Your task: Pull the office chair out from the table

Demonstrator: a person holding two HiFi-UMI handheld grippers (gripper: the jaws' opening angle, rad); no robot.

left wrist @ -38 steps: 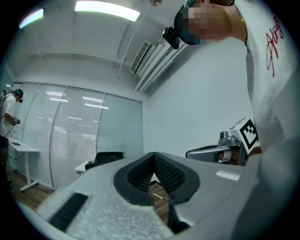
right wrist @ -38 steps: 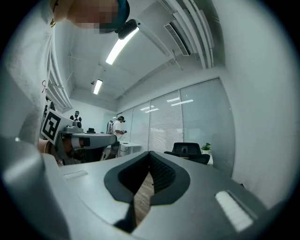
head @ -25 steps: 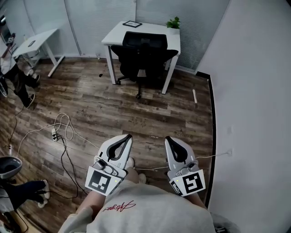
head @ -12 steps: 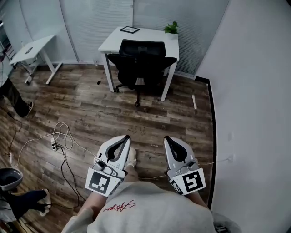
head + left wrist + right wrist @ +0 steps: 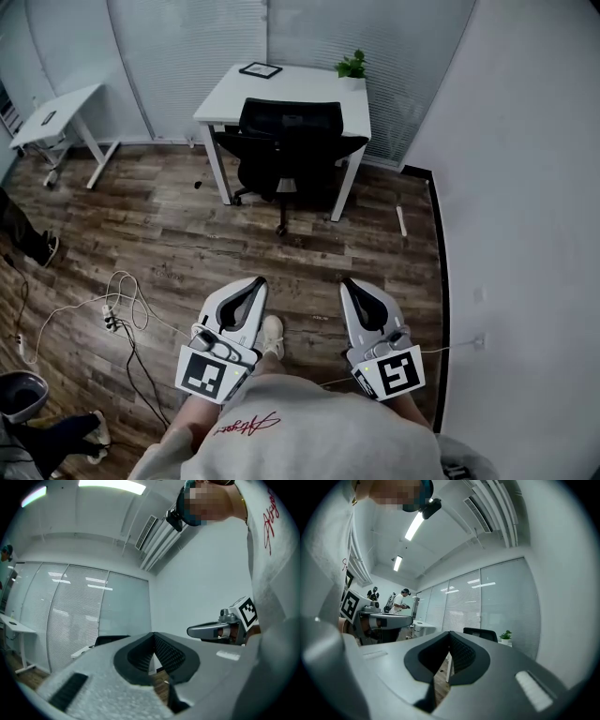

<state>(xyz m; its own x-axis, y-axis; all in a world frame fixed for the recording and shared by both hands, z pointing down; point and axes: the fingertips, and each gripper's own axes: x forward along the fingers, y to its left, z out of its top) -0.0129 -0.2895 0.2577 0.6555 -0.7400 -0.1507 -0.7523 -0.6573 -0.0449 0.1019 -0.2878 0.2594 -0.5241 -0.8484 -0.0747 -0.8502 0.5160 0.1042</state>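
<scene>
Change: since a second ago I have closed in, and the office chair (image 5: 286,150) and table (image 5: 281,82) sit lower in the head view.
Chair: upper centre, tucked under the table, backrest towards me.
Left gripper (image 5: 255,281): lower centre-left, jaws together, nothing held.
Right gripper (image 5: 347,283): lower centre-right, jaws together, nothing held, well apart from the chair.

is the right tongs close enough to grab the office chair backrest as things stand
Probably not. The right tongs, shut, are by the person's body, while the office chair sits tucked under the white desk across a stretch of wood floor. Nothing stands in between; walking closer should do.
</scene>
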